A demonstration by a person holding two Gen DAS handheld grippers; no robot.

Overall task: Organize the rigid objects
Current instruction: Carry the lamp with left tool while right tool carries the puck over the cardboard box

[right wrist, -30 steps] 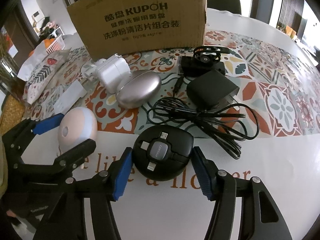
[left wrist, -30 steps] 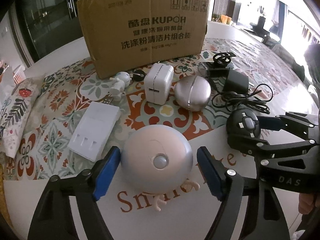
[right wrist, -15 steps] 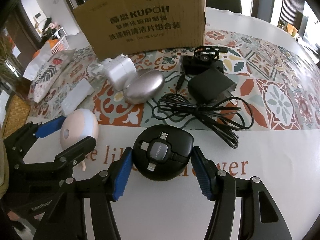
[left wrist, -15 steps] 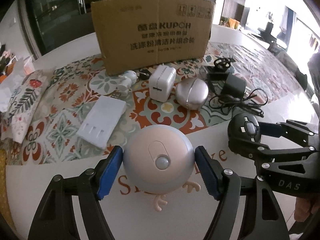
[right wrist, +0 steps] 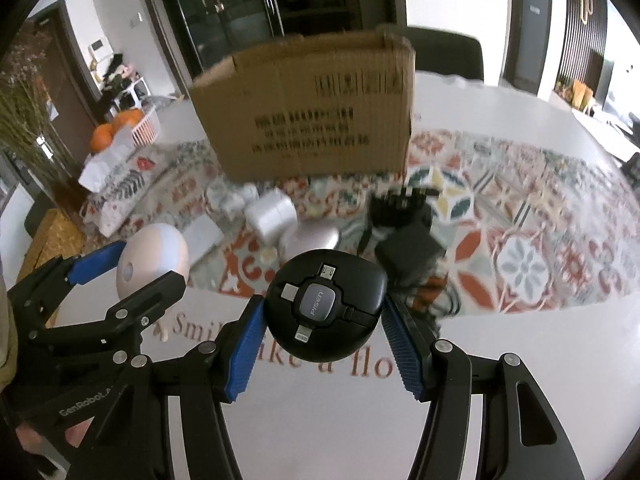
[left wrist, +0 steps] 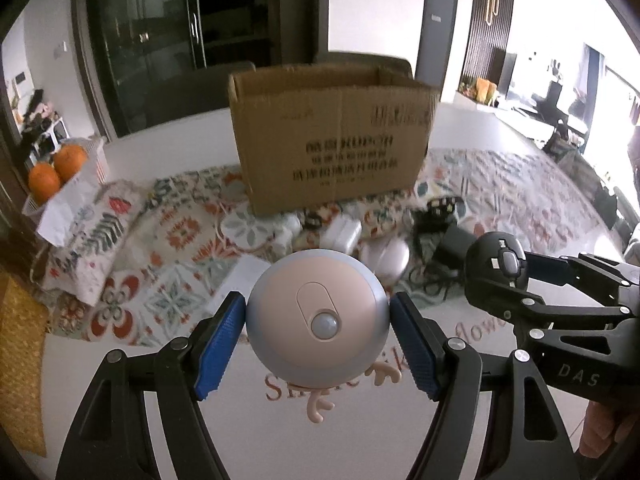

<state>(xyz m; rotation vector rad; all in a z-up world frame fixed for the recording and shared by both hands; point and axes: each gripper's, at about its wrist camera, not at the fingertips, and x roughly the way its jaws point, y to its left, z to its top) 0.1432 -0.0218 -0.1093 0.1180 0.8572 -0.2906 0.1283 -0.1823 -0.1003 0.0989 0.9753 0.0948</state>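
Observation:
My left gripper [left wrist: 318, 334] is shut on a round pink-and-grey night light [left wrist: 316, 318] and holds it above the table; it also shows in the right wrist view [right wrist: 154, 262]. My right gripper [right wrist: 324, 320] is shut on a round black cable reel [right wrist: 326, 304], also lifted; it shows in the left wrist view [left wrist: 496, 270]. An open cardboard box [left wrist: 332, 140] stands behind, also in the right wrist view [right wrist: 308, 108]. On the patterned mat lie a white charger [right wrist: 270, 216], a silver egg-shaped case [right wrist: 310, 238], a black adapter with cable [right wrist: 410, 248] and a white flat box [left wrist: 246, 276].
A floral pouch [left wrist: 92, 232] lies at the left of the mat. A white basket of oranges [left wrist: 56, 168] stands at the far left. The white table [right wrist: 520, 336] with lettering stretches below both grippers. A chair [right wrist: 444, 54] is behind the box.
Both grippers have risen from the table with their objects held, and the views now tilt up toward the box's open top. The items on the mat have not moved.

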